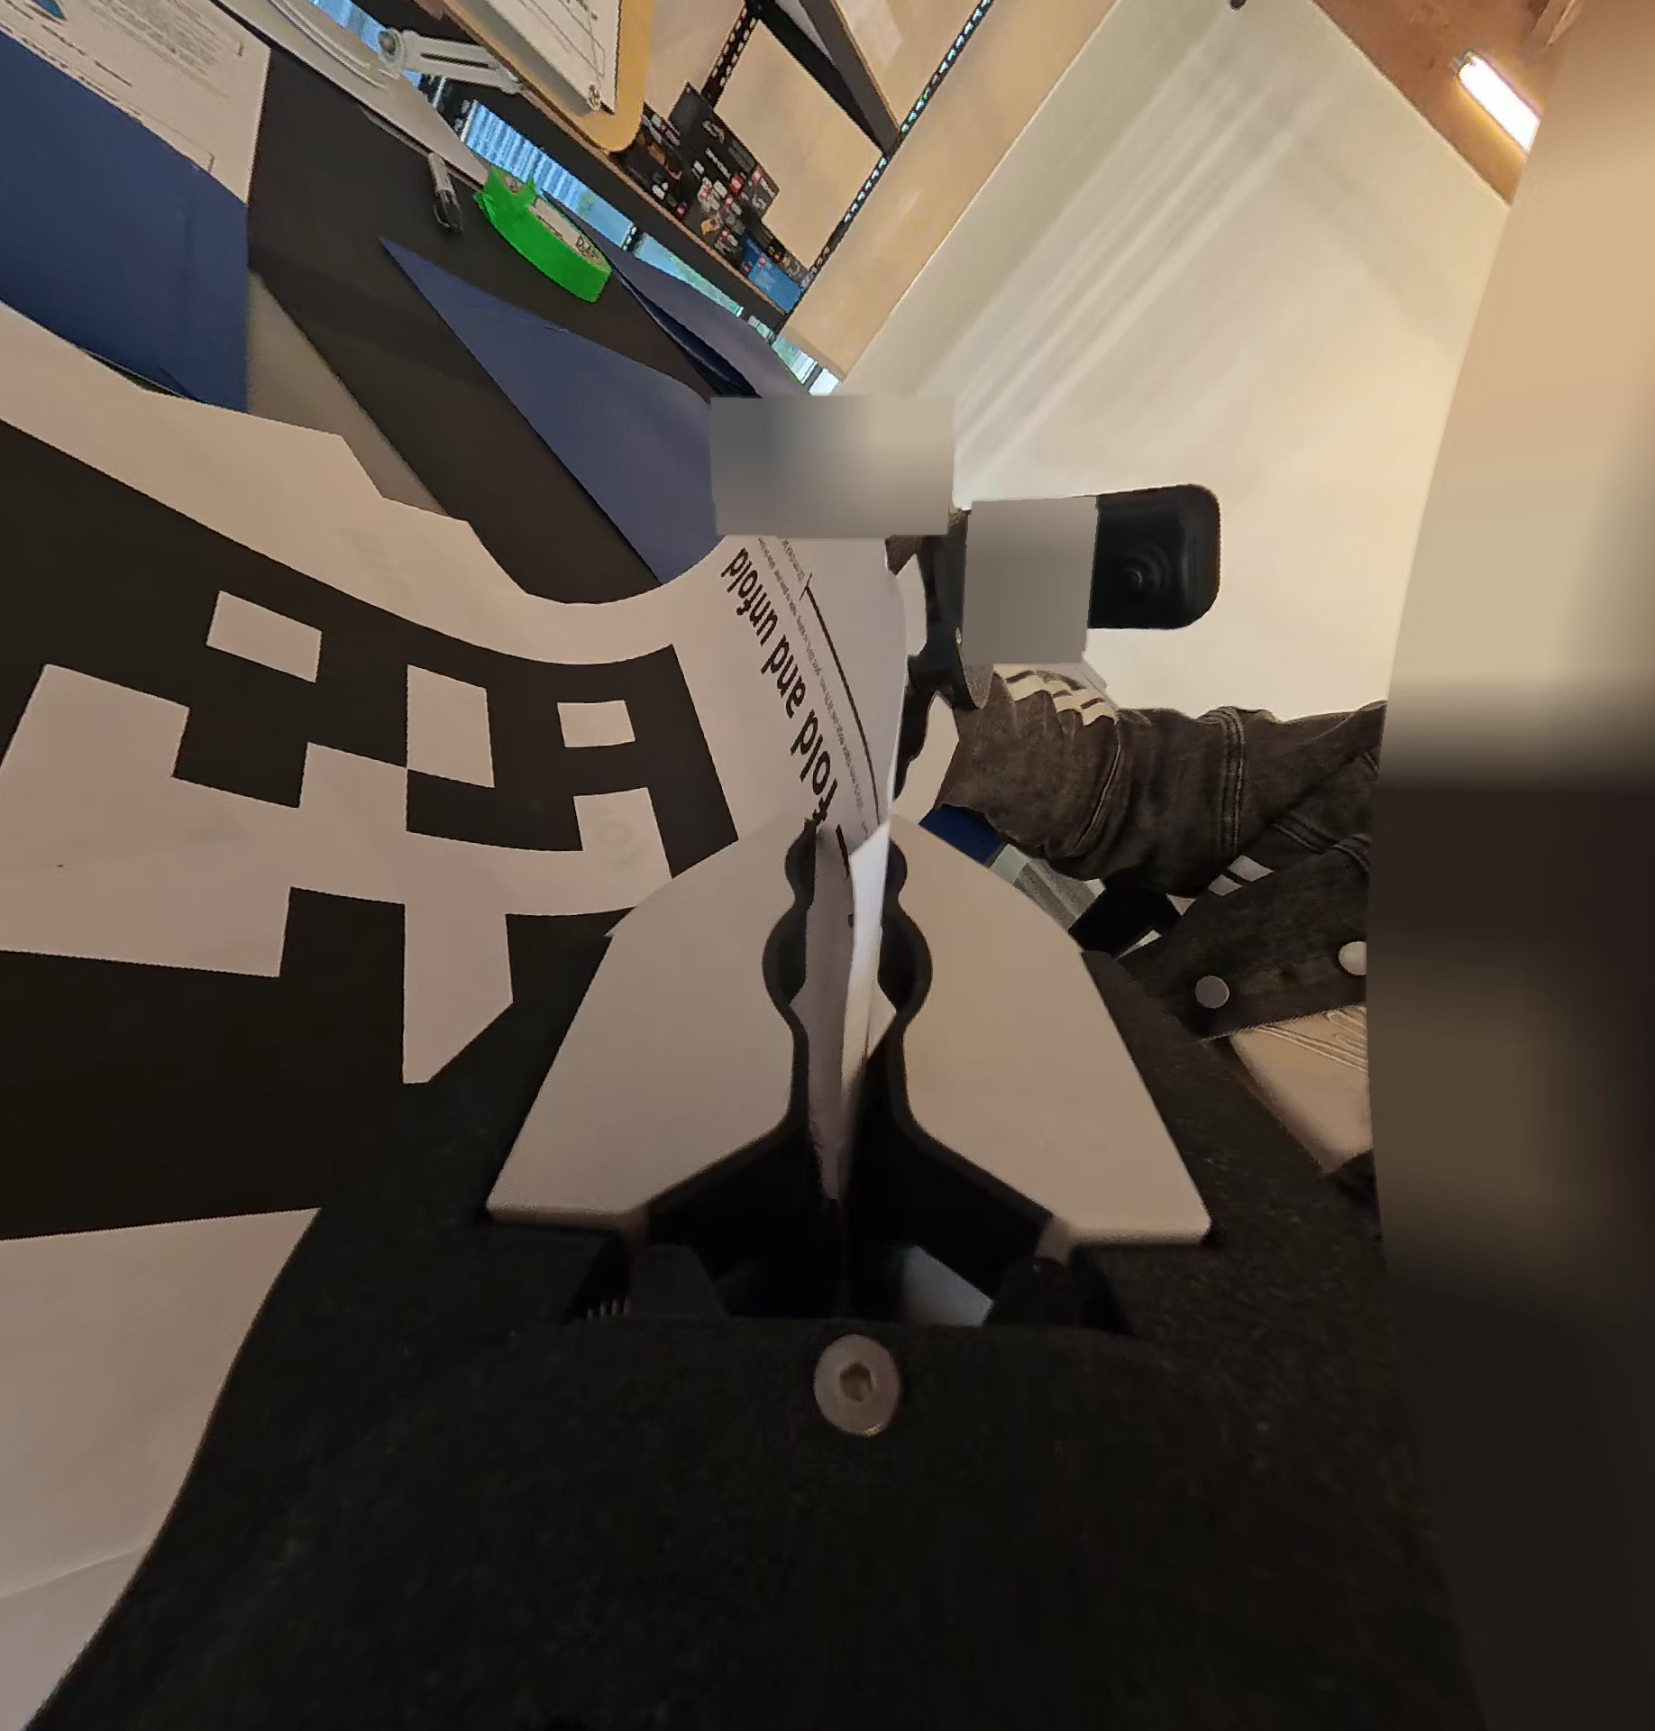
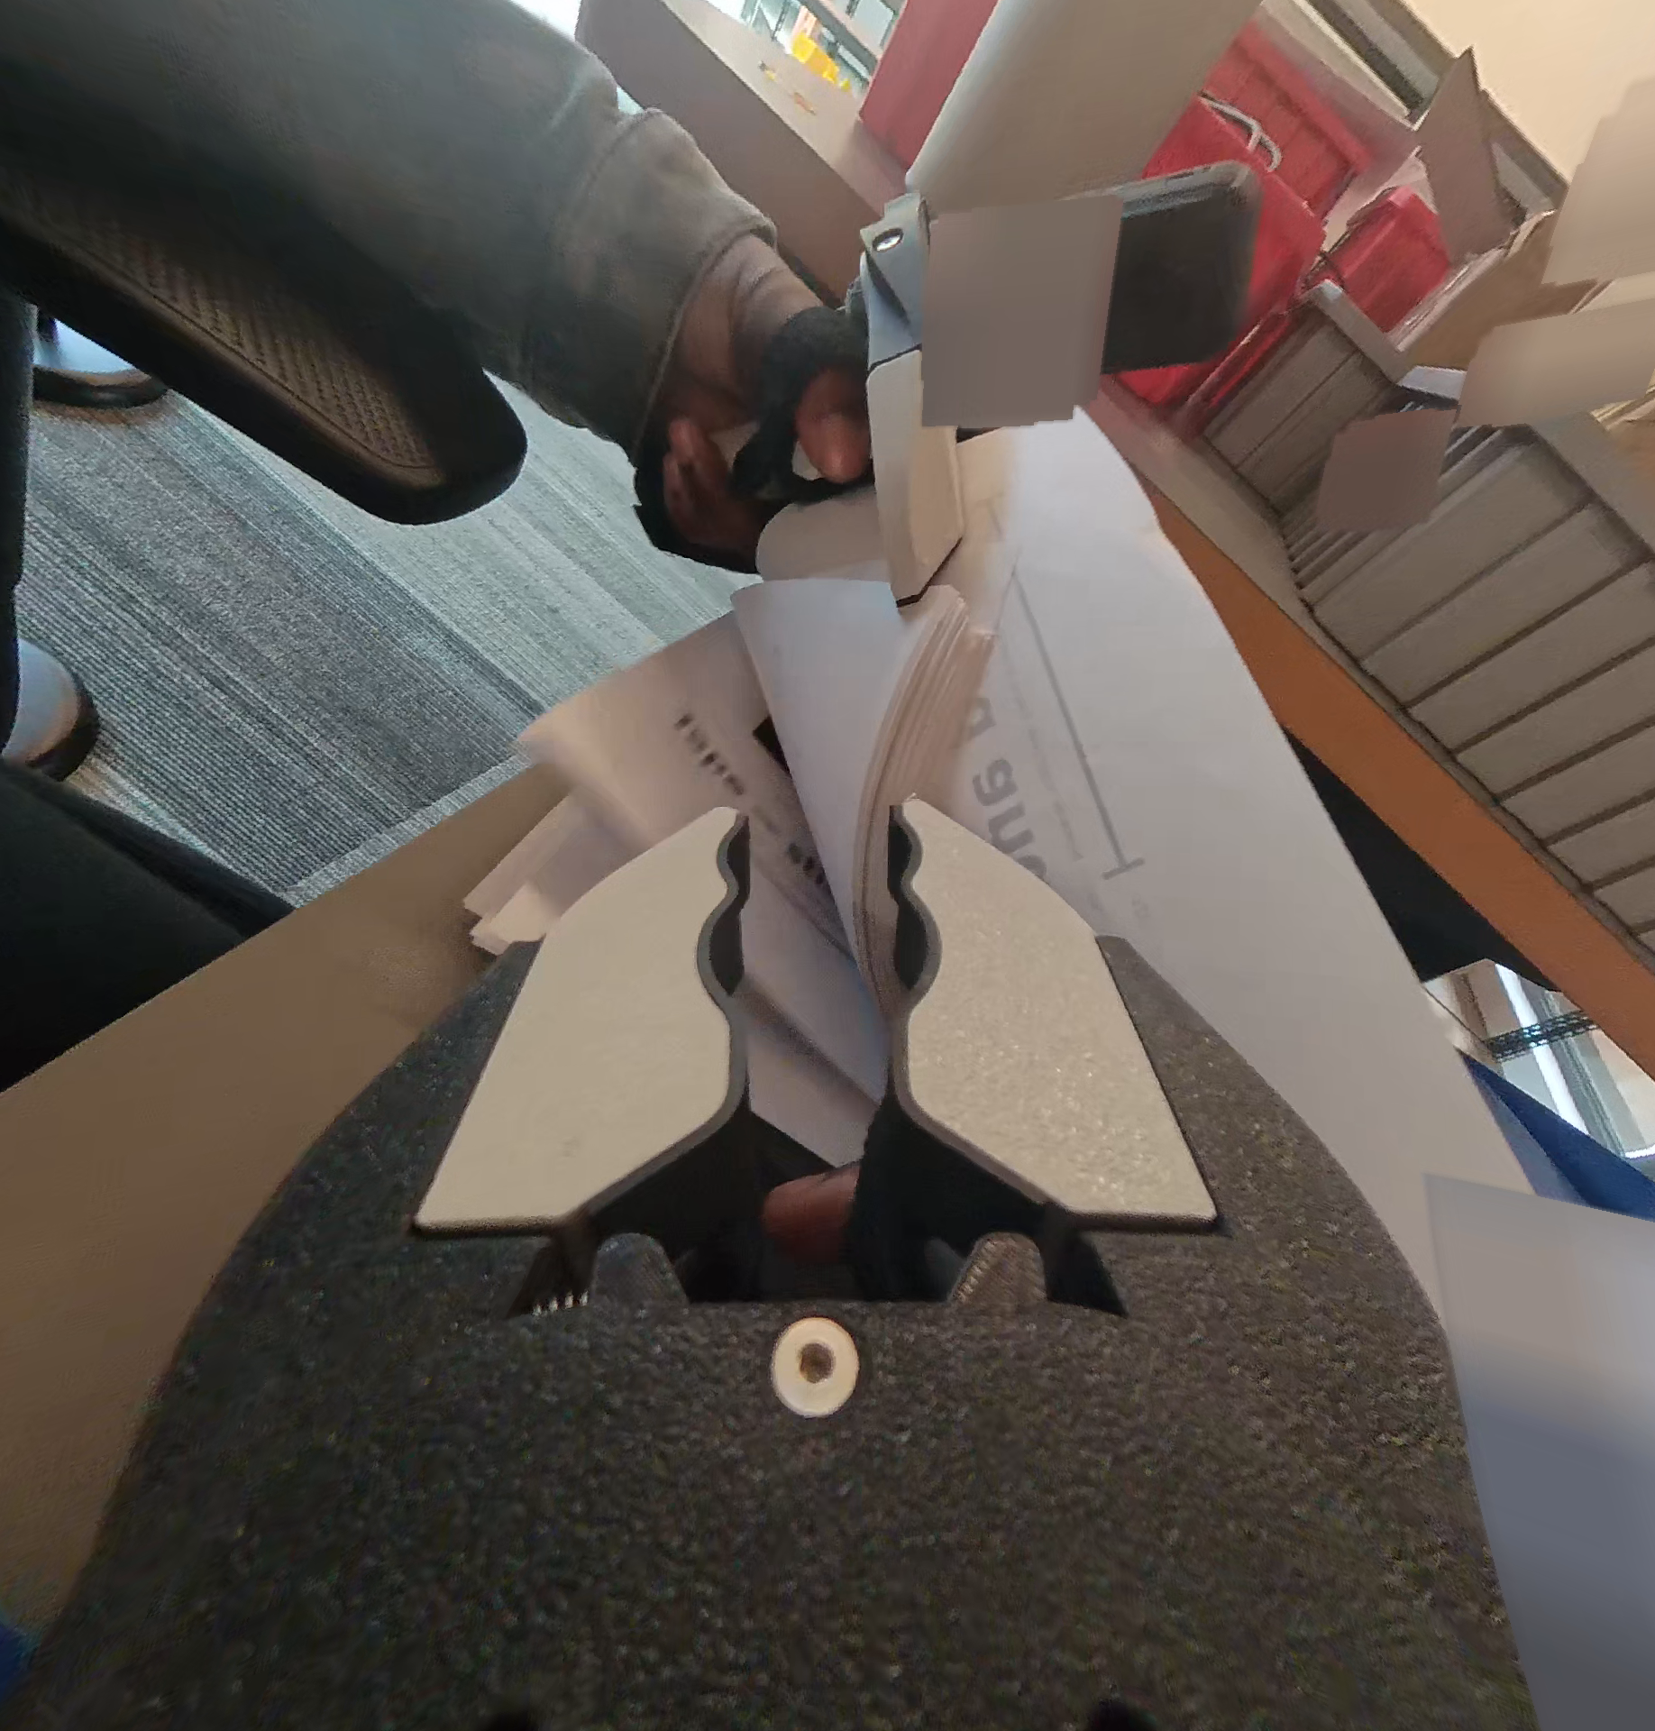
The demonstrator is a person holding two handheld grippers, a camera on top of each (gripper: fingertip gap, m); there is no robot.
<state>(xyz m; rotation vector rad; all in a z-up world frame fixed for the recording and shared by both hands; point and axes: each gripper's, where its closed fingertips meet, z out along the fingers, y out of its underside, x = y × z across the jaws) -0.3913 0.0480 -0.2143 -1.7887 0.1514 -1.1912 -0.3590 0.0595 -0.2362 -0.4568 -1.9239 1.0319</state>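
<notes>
A white paper sheet [image 1: 430, 824] with a large black square pattern and printed writing bends up off the table. My left gripper [image 1: 847, 834] is shut on its edge, which stands pinched between the two pale fingers. In the right wrist view the same paper [image 2: 1180, 843] is folded into several layers. My right gripper [image 2: 819, 815] is shut on those layers, which press against its right finger. The left gripper's pale finger [image 2: 917, 506] clamps the paper farther up, held by a gloved hand [image 2: 758, 440]. The right gripper's black camera [image 1: 1152, 562] shows past the sheet, with a grey denim sleeve [image 1: 1133, 777].
A green tape roll [image 1: 552, 239], a black marker [image 1: 444, 192] and blue sheets [image 1: 84, 215] lie on the dark table behind. A chair armrest [image 2: 243, 309] and grey carpet [image 2: 290, 637] lie to the left. Red bins [image 2: 1273, 187] and a wood-edged table [image 2: 1367, 731] stand to the right. The grippers' ends are close to 5 cm from one another.
</notes>
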